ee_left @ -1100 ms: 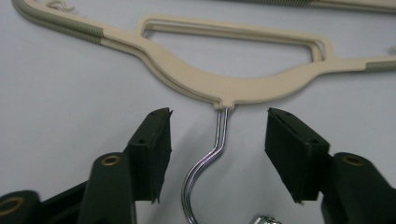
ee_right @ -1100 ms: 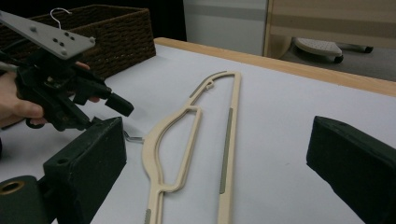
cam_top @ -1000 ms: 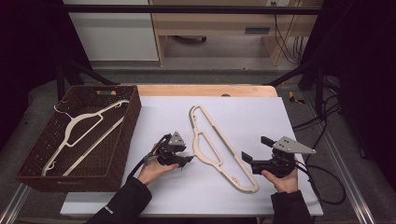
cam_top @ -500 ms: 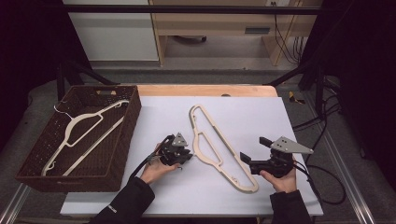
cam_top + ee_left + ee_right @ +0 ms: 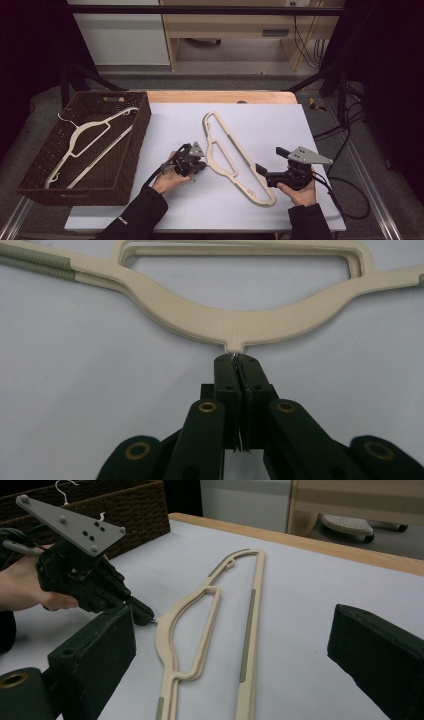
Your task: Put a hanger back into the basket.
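A cream plastic clothes hanger (image 5: 233, 152) lies flat on the white tabletop (image 5: 310, 125), running diagonally from upper left to lower right between the two hands. The left tongs (image 5: 236, 360) are pressed together on a small metal stub, apparently the hook's base, at the neck of the hanger, with the jaws meeting face to face. The left hand (image 5: 168, 179) rests on the tabletop behind them. The right tongs (image 5: 270, 162) stand wide apart, holding nothing, near the hanger's lower end and aimed toward it; the right hand (image 5: 299, 192) grips the tool from below. At the left edge of the tabletop sits a dark wicker basket (image 5: 132, 150), in which a second cream hanger (image 5: 87, 140) with a wire hook lies.
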### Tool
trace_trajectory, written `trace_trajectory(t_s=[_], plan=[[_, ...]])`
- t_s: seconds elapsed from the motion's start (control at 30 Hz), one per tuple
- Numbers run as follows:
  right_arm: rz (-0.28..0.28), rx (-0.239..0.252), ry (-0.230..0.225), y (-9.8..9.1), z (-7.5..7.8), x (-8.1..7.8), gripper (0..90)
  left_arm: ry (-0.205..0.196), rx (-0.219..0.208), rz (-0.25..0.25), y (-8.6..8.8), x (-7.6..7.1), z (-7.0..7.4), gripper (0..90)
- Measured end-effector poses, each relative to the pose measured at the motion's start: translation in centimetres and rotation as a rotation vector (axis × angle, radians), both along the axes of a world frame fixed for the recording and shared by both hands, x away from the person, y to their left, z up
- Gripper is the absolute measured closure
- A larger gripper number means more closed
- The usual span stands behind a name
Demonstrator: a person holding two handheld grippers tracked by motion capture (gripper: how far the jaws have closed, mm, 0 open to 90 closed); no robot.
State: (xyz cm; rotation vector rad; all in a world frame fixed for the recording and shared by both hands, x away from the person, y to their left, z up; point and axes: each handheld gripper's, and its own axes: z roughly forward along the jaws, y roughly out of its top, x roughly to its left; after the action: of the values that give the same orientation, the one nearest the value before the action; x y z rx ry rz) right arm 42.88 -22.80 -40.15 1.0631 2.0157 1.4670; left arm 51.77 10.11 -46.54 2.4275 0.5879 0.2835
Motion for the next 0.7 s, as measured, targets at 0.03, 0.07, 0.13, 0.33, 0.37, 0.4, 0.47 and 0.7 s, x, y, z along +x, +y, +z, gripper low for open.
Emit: trace_trajectory(t_s=[0.03, 0.07, 0.13, 0.33, 0.37, 0.4, 0.47, 0.7], plan=[[0.002, -0.003, -0.001, 0.0, 0.0, 0.0, 5.6, -0.002, -0.002, -0.001, 0.0, 0.0, 0.1, 88.0], [0.007, -0.005, -0.001, 0.0, 0.0, 0.0, 5.7, 0.001, 0.001, -0.002, 0.1, 0.0, 0.2, 88.0], [0.007, -0.001, 0.002, 0.1, -0.1, 0.1, 5.9, 0.012, -0.013, -0.006, 0.1, 0.0, 0.6, 88.3], [0.032, -0.004, 0.008, 1.0, -0.2, 0.3, 6.8, 0.001, -0.001, -0.012, -0.1, -0.3, 1.5, 88.5], [0.039, -0.008, 0.005, 1.3, -0.2, 0.4, 6.9, 0.001, 0.006, -0.013, -0.1, -0.3, 1.6, 88.4], [0.044, -0.012, 0.007, 1.6, -0.3, 0.5, 6.9, 0.001, 0.002, -0.011, -0.1, -0.4, 1.8, 88.5], [0.057, -0.013, 0.015, 2.1, -0.4, 0.6, 7.0, 0.002, 0.009, -0.013, -0.1, -0.5, 2.2, 88.5], [0.08, -0.033, 0.036, 4.5, -0.7, 1.2, 8.2, -0.003, 0.018, -0.007, -0.4, -1.0, 3.8, 88.5]])
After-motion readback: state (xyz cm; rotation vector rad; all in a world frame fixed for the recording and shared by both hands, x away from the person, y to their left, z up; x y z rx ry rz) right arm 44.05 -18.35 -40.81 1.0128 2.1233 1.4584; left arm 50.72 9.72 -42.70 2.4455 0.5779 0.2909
